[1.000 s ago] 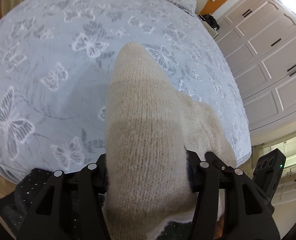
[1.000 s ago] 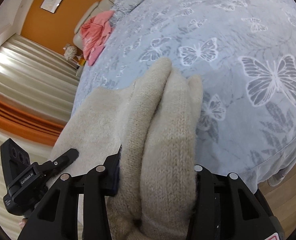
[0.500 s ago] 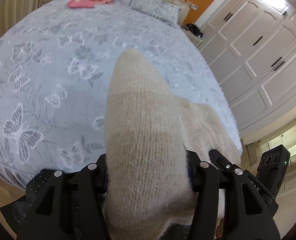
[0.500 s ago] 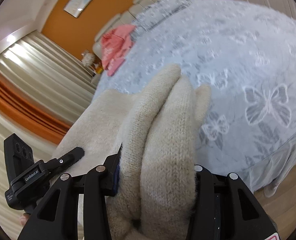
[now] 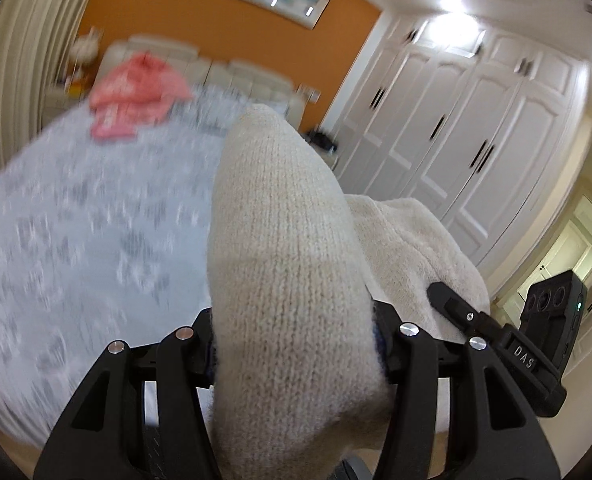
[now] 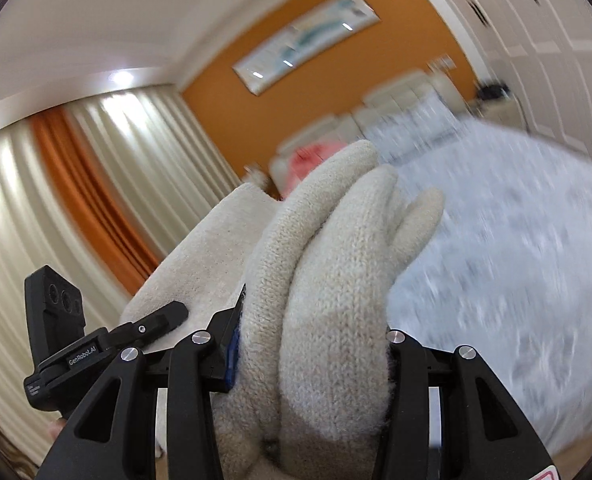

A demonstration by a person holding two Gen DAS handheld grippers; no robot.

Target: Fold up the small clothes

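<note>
Sweater (image 5: 288, 264), cream knit, hung above the bed (image 5: 76, 240), bunched in both clamped grippers: left gripper (image 5: 296, 344) and right gripper (image 6: 307, 356) each pinched thick folds. Blur hid the lower hem, so it probably dangled unevenly; layers could slip, and the fold might land crooked.

the cream knit (image 5: 288, 264) hides both tools' fingertips; the bed (image 5: 76, 232) and pink clothes (image 5: 136, 92) are motion-blurred.

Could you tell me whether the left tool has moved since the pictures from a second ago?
Yes. The left tool, shut on the cream knit garment, has tilted upward: the bed has dropped lower in view and the orange wall now shows.
</note>
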